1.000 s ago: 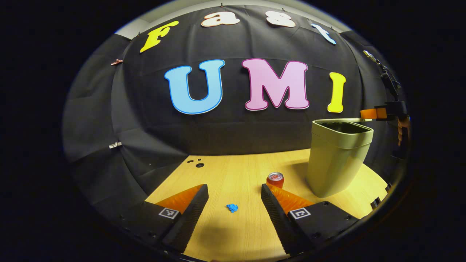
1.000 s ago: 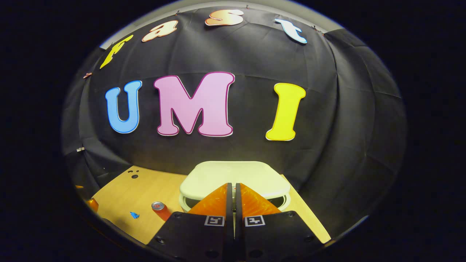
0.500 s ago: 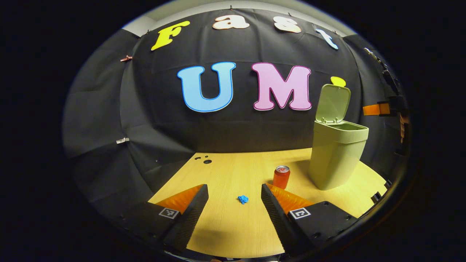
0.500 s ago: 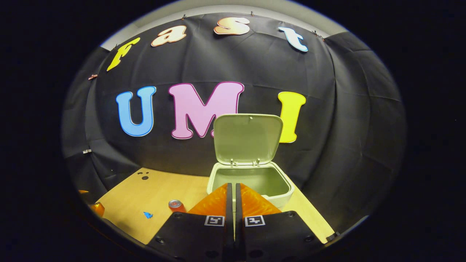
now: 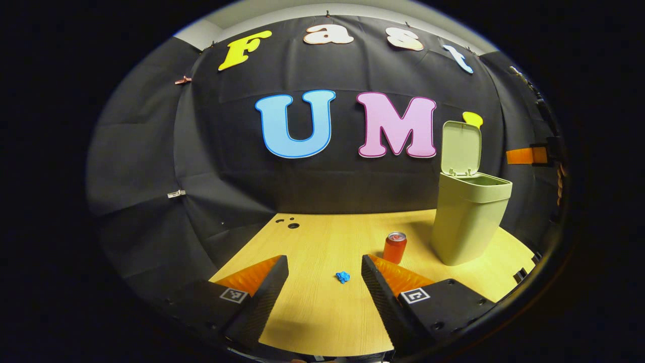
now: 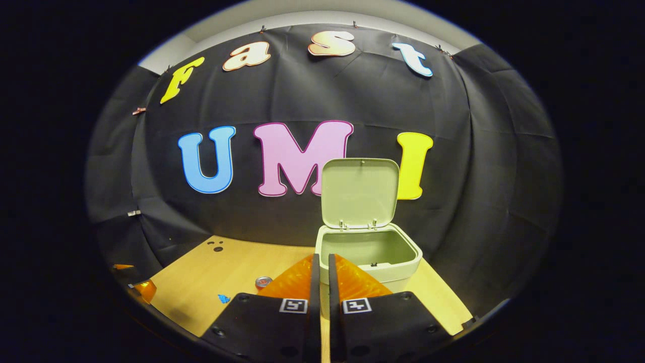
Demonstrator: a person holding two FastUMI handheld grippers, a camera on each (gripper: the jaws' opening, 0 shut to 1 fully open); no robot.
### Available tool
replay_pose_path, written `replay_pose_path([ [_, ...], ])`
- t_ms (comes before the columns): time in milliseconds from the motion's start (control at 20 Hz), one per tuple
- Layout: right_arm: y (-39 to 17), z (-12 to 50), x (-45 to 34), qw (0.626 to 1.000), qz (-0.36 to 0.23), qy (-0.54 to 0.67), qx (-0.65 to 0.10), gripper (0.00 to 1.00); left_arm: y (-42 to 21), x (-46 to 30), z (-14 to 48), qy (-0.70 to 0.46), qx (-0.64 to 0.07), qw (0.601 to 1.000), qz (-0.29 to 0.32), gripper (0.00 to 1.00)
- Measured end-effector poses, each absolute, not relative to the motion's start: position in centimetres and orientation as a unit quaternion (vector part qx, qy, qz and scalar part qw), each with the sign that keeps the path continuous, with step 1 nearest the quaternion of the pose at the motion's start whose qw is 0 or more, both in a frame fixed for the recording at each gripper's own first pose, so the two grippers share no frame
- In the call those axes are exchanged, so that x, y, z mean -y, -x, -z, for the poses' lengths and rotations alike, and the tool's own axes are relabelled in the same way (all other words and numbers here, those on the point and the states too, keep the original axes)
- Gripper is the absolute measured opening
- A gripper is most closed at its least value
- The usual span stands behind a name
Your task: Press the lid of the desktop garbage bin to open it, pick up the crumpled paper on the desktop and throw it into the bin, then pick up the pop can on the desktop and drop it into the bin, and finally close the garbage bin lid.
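We can read no brand on any item; just ahead of our left tongs [image 5: 325, 282], spread wide and holding nothing, the blue crumpled paper [image 5: 343, 277] lies on the worktop [image 5: 322, 242] between the fingers. Past the right finger stands the red pop can [image 5: 395, 247], its label too small to read. Our right tongs [image 6: 323, 282], nearly closed and empty, hover before the garbage bin [image 6: 370, 254], whose lid [image 6: 360, 192] stands upright.

Pale wooden table [image 5: 322, 242] with green bin [image 5: 466, 222], red can [image 5: 395, 247], blue crumpled paper [image 5: 343, 277].
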State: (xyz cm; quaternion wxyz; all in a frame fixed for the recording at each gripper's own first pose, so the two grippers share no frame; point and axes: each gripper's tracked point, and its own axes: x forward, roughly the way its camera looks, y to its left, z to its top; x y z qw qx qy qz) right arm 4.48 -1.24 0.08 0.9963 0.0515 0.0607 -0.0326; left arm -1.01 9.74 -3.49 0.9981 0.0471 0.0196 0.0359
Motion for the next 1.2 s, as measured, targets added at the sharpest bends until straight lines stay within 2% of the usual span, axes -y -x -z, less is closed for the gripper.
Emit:
replay_pose_path([
  [50, -4.6, 0.2, 1.1, 0.996, 0.029, -0.054, -0.064, 0.19, 0.8, -9.6, 3.6, -0.049, -0.023, 0.998, -0.037, 0.94],
  [150, -4.8, 0.9, 0.9, 0.995, 0.020, -0.060, -0.076, 0.28, 0.3, -9.2, 3.6, -0.045, -0.024, 0.998, -0.034, 0.94],
  [300, -5.0, 1.8, 1.3, 0.995, 0.018, -0.057, -0.083, 0.36, -0.8, -8.5, 4.1, -0.041, -0.033, 0.998, -0.028, 0.94],
  [350, -5.0, 2.1, 1.4, 0.995, 0.018, -0.055, -0.084, 0.55, -1.3, -8.4, 4.3, -0.038, -0.036, 0.998, -0.023, 0.94],
  [400, -4.9, 2.4, 1.4, 0.995, 0.016, -0.055, -0.086, 0.58, -1.8, -8.1, 4.5, -0.034, -0.042, 0.998, -0.018, 0.94],
  [500, -5.0, 3.0, 1.6, 0.994, 0.013, -0.056, -0.093, 0.83, -3.0, -7.9, 5.1, -0.028, -0.053, 0.998, -0.012, 0.94],
  [550, -4.8, 3.3, 1.7, 0.994, 0.013, -0.055, -0.095, 1.00, -3.6, -7.9, 5.2, -0.024, -0.058, 0.998, -0.009, 0.94],
  [1200, -3.9, 8.6, 2.2, 0.984, 0.006, -0.057, -0.166, 1.00, -14.0, -9.2, 13.6, 0.008, -0.174, 0.985, -0.016, 0.96],
])
